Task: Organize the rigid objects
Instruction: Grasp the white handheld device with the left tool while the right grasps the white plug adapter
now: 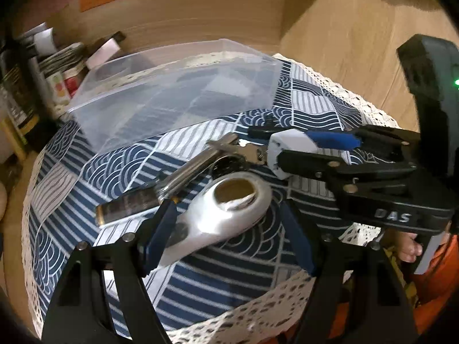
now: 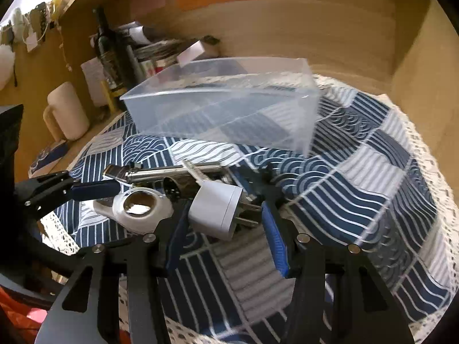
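A pile of small objects lies on the patterned tablecloth: a white magnifier-like piece with a round hole point(image 1: 226, 209) point(image 2: 137, 209), a metal cylinder point(image 1: 129, 207), a chrome tool point(image 1: 198, 166) point(image 2: 172, 173) and a white plug adapter point(image 1: 289, 149) point(image 2: 216, 209). My left gripper point(image 1: 226, 223) is open around the white piece. My right gripper point(image 2: 226, 223) is open with the white adapter between its fingers; it shows in the left wrist view point(image 1: 321, 154). An empty clear plastic bin point(image 1: 178, 97) point(image 2: 226, 103) stands behind the pile.
The round table has a lace-edged blue and white cloth point(image 2: 358, 200). A wine bottle point(image 2: 104, 46), boxes and cans point(image 1: 66, 80) and a cream mug point(image 2: 67, 111) stand at the back left. Wooden walls enclose the back and right.
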Motion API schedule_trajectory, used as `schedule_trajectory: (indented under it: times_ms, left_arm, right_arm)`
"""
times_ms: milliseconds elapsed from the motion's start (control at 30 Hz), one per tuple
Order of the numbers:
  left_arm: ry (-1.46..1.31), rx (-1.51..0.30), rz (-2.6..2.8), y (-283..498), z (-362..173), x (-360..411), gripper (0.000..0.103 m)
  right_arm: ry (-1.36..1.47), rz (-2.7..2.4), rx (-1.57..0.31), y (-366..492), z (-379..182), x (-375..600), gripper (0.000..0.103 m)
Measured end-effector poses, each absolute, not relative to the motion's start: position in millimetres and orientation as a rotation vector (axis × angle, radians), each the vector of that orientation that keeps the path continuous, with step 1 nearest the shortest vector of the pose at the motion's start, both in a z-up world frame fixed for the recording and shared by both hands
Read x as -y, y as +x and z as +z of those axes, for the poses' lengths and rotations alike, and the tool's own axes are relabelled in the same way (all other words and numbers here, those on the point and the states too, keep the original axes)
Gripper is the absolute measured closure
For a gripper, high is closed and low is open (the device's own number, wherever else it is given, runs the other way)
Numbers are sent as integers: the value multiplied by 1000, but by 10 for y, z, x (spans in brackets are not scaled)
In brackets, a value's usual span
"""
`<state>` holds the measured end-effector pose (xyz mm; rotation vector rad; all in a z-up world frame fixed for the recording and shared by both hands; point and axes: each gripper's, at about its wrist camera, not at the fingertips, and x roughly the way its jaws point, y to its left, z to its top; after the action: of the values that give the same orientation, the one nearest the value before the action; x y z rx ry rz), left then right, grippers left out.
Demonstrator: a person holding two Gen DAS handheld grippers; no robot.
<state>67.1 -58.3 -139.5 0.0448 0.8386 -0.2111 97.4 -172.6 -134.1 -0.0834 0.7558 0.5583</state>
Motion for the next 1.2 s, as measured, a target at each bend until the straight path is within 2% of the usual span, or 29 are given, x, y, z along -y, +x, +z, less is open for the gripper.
schedule_trajectory:
  times_ms: [167, 200, 233, 300, 633, 933, 1200]
  left_arm:
    - [89, -842, -149, 779, -1492, 741, 30]
    - [99, -836, -139, 786, -1515, 764, 32]
    - [114, -829, -130, 788, -1548, 790, 40]
    - [128, -819, -125, 779, -1572, 813, 44]
    - [9, -824, -138, 781, -1407, 572, 44]
    - [-7, -669, -96, 675, -884, 385, 44]
    - [-10, -593, -97, 904, -458, 230, 44]
  right_arm:
    - [-62, 499, -725, 928, -1271, 1960, 55]
    - [-55, 495, -723, 930, -1267, 1995, 55]
    - [-48, 488, -721, 926, -1264, 2036, 55]
    - [-40, 481, -716, 915, -1255, 2075, 55]
    - [-17, 492, -676, 889, -1179, 2089, 55]
    - [-15, 495, -611, 907, -961, 2010, 55]
    - [-33, 493, -536, 1059, -659, 1925, 55]
